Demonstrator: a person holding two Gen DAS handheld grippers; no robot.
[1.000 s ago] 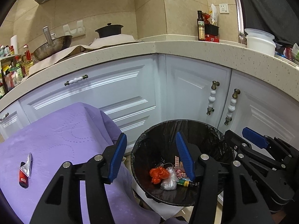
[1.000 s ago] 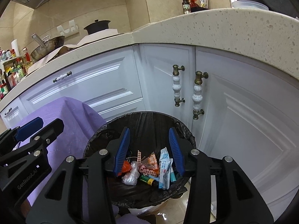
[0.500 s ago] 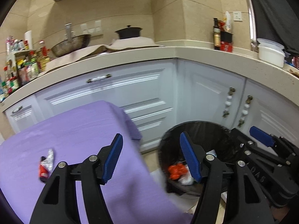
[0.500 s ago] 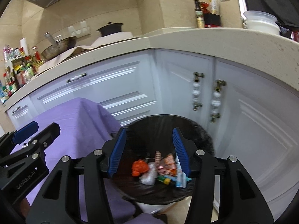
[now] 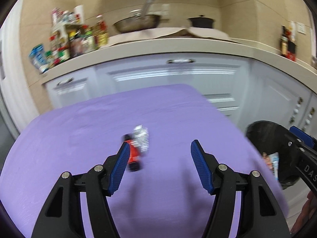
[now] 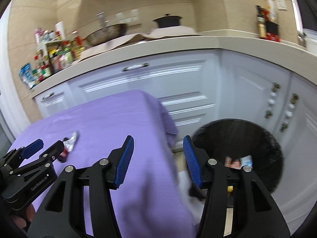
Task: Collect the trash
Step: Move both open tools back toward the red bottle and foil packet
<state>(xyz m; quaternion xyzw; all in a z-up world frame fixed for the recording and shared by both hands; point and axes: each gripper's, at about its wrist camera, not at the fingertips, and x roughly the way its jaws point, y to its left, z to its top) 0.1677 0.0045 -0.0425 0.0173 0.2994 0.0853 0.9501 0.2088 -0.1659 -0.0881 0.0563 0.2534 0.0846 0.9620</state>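
Note:
A red lighter (image 5: pixel 133 154) and a crumpled silver foil wrapper (image 5: pixel 141 137) lie together on the purple-covered table (image 5: pixel 79 138). My left gripper (image 5: pixel 158 162) is open and empty, just short of them, its left finger beside the lighter. The lighter and foil (image 6: pixel 71 140) also show in the right wrist view, next to the left gripper (image 6: pixel 42 145). My right gripper (image 6: pixel 157 159) is open and empty over the table's right edge. The black-lined trash bin (image 6: pixel 257 138) stands on the floor at right with several wrappers (image 6: pixel 239 161) inside.
White cabinets (image 6: pixel 178 83) with handles run behind the table and bin. The counter (image 5: pixel 158 47) above holds a spice rack (image 5: pixel 65 43), a metal bowl (image 5: pixel 138 22), a black pot (image 5: pixel 201 20) and bottles (image 5: pixel 287 43).
Both grippers have swung left, away from the bin and over the purple table. The lighter and foil now lie just ahead of the left gripper. Both grippers stay open.

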